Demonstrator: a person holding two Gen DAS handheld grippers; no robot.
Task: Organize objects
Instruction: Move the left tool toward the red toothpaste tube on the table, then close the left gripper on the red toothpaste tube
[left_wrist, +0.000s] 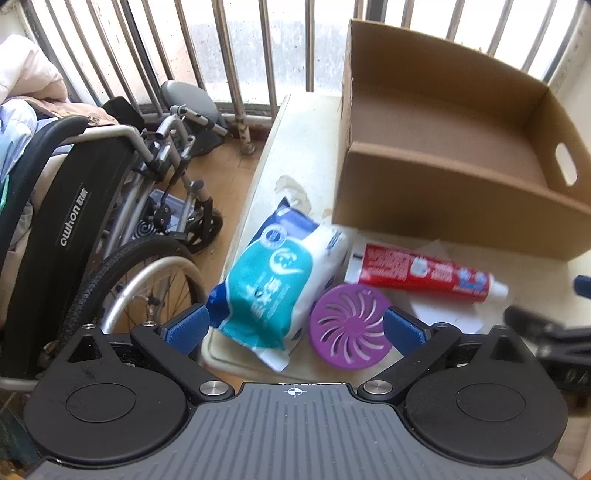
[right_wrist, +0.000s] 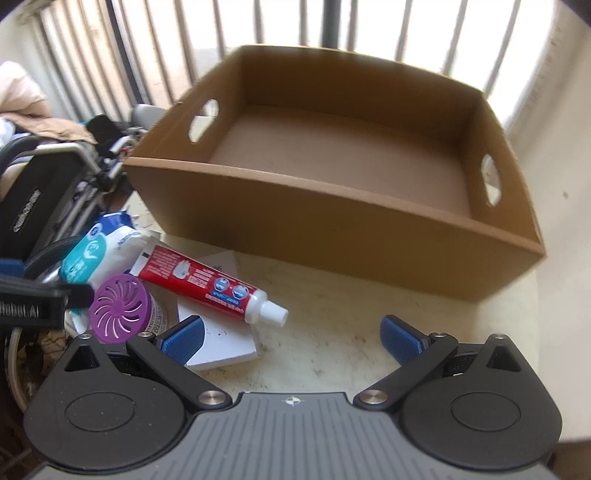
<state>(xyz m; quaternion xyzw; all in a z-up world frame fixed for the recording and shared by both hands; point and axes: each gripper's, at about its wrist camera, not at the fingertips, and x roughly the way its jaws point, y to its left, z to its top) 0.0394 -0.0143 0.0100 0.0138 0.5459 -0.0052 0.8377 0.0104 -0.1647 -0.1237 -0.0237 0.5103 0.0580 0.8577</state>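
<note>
You have a matt brown cardboard box (right_wrist: 332, 221); a glossy plastic toothpaste tube (right_wrist: 199, 284); a shiny film tissue pack (left_wrist: 273, 280); a matt purple plastic vented lid (left_wrist: 349, 326); textured blue pads (right_wrist: 184, 338) on matt black plastic grippers; a stained, rough tabletop (right_wrist: 332, 332).

One cardboard box (right_wrist: 332, 221) stands on the worktop (right_wrist: 332, 332) beyond the right fingers (right_wrist: 400, 338), and one wheelchair (left_wrist: 74, 221) sits off to the left of the left fingers (left_wrist: 186, 326). Between and ahead of the left fingers lie one tissue pack (left_wrist: 273, 284), one purple round container (left_wrist: 349, 326) and one red toothpaste tube (left_wrist: 424, 275). One white notepad (right_wrist: 221, 343) lies by the right gripper's left finger.
</note>
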